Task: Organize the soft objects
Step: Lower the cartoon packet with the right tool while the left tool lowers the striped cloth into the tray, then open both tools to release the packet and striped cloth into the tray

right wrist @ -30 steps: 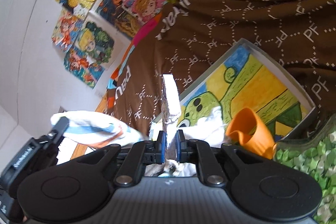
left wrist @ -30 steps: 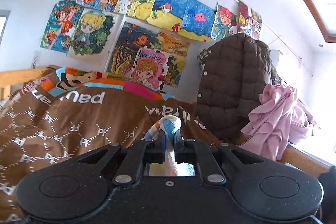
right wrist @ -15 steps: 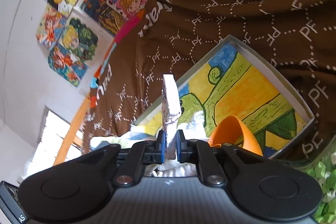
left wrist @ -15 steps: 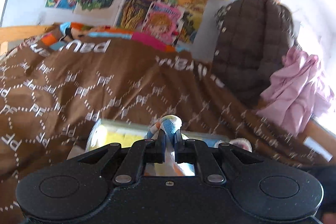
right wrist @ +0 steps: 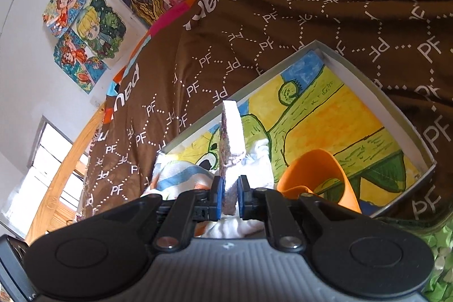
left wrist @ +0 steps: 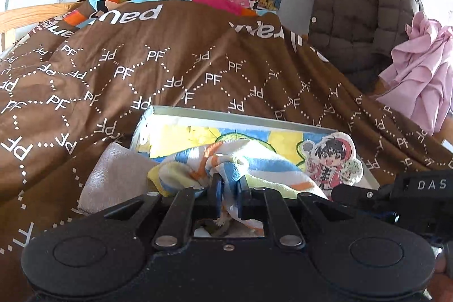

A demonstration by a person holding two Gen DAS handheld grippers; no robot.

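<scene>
A shallow grey box (left wrist: 226, 115) with a green-and-yellow painted bottom (right wrist: 325, 115) lies on the brown blanket. My left gripper (left wrist: 228, 183) hangs low over the box's near end. A striped white, blue and orange cloth (left wrist: 254, 163) sits between its blue pads, and its jaws are opening. The cloth's loose part rests in the box. My right gripper (right wrist: 230, 186) is shut on a flat plush figure of a cartoon character (left wrist: 331, 160), seen edge-on (right wrist: 232, 137) in the right wrist view. An orange soft piece (right wrist: 317, 174) and white cloth (right wrist: 260, 160) lie in the box.
The brown PF-print blanket (left wrist: 141, 75) covers the bed around the box. A beige cloth (left wrist: 113, 174) lies left of the box. A brown quilted jacket (left wrist: 362, 4) and pink garment (left wrist: 419, 70) hang at the right. Green leafy material (right wrist: 436, 259) is at the lower right.
My left gripper came down from facing the wall to just over the box, and the striped cloth now spreads into the box. The right gripper kept its hold on the plush figure and shifted slightly.
</scene>
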